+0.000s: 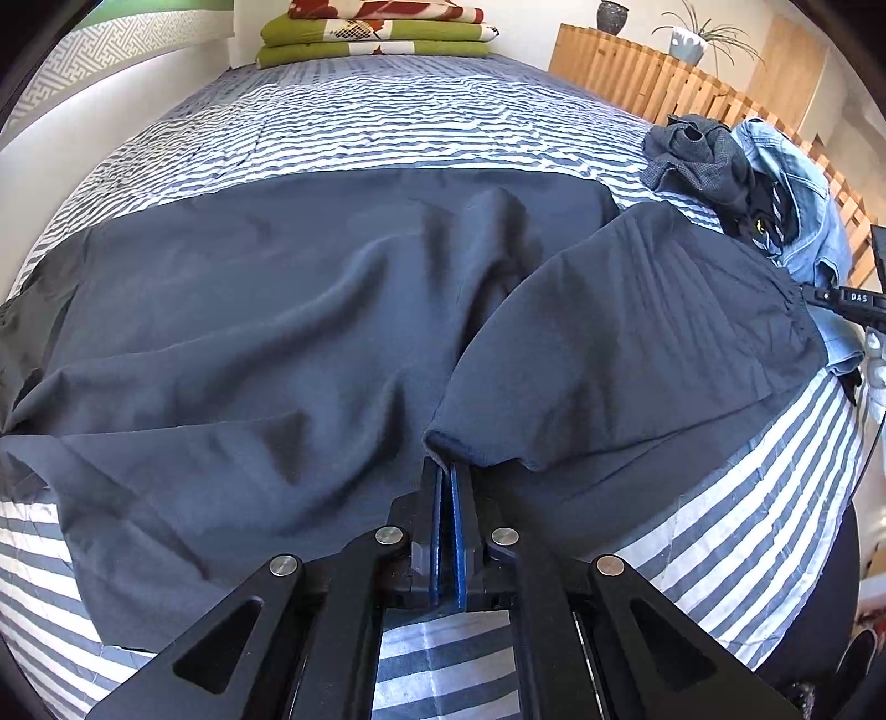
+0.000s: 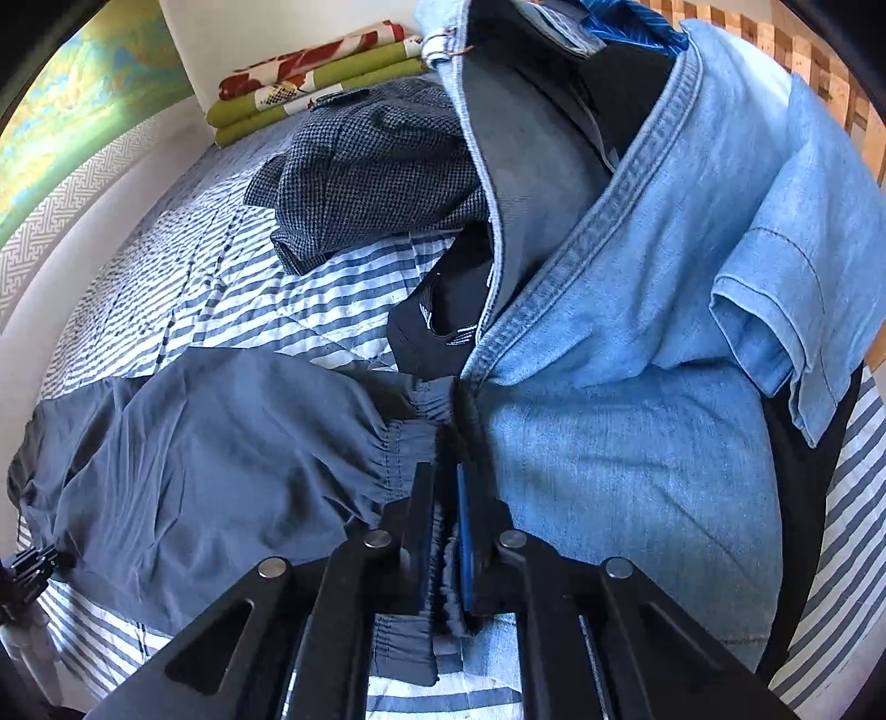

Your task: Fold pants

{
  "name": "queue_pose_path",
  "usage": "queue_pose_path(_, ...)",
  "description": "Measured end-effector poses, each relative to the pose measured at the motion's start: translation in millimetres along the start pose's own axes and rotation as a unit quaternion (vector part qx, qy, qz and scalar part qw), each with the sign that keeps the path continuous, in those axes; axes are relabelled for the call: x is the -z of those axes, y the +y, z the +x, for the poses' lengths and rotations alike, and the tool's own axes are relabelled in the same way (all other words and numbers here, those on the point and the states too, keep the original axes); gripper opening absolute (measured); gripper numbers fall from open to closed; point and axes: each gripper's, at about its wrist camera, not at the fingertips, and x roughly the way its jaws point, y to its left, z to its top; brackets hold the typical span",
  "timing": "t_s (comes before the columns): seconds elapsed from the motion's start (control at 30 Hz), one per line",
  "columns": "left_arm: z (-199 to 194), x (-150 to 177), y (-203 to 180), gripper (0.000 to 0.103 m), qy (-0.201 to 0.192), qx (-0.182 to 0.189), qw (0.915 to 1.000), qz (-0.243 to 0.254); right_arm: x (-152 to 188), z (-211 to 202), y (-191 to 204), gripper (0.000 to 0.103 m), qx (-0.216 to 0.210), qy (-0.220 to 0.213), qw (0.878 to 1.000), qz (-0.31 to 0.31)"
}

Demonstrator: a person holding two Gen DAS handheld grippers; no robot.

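Note:
Dark navy pants (image 1: 277, 310) lie spread across the striped bed cover (image 1: 360, 122). One part is folded over toward the right. My left gripper (image 1: 447, 471) is shut on the folded edge of the pants at the near side, its blue pads pressed together on the cloth. In the right wrist view, the pants (image 2: 194, 443) end in a gathered elastic waistband (image 2: 410, 437). My right gripper (image 2: 446, 476) is shut on that waistband, which bunches between its pads. The right gripper's body (image 1: 853, 302) also shows at the right edge of the left wrist view.
A light blue denim garment (image 2: 637, 387) lies against the waistband on the right, over a black garment (image 2: 443, 310). A grey checked garment (image 2: 376, 171) sits behind them. Folded green and red blankets (image 1: 376, 33) rest at the bed's far end. A wooden slatted panel (image 1: 637, 72) stands at the far right.

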Motion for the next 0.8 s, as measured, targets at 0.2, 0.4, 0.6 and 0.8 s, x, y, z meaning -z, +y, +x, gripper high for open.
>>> queue_pose_path(0.2,5.7,-1.6,-0.7,0.003,0.006,0.0,1.0,0.001,-8.7,-4.7,-1.5,0.022,-0.044,-0.008,0.999,0.021)
queue_pose_path(0.4,6.1,-1.6,-1.2,0.003,0.008,0.0,1.0,0.002,-13.1,14.4,11.9,0.007,-0.023,0.021,0.999,0.022)
queue_pose_path(0.6,7.9,-2.2,-6.9,0.004,0.01,-0.003,0.9998,0.018,-24.1,-10.5,26.7,0.004,-0.002,-0.046,0.999,-0.027)
queue_pose_path(0.8,7.6,-2.1,-10.2,0.005,0.011,-0.003,0.9998,0.019,-28.1,12.5,10.5,0.021,-0.009,0.019,1.0,-0.008)
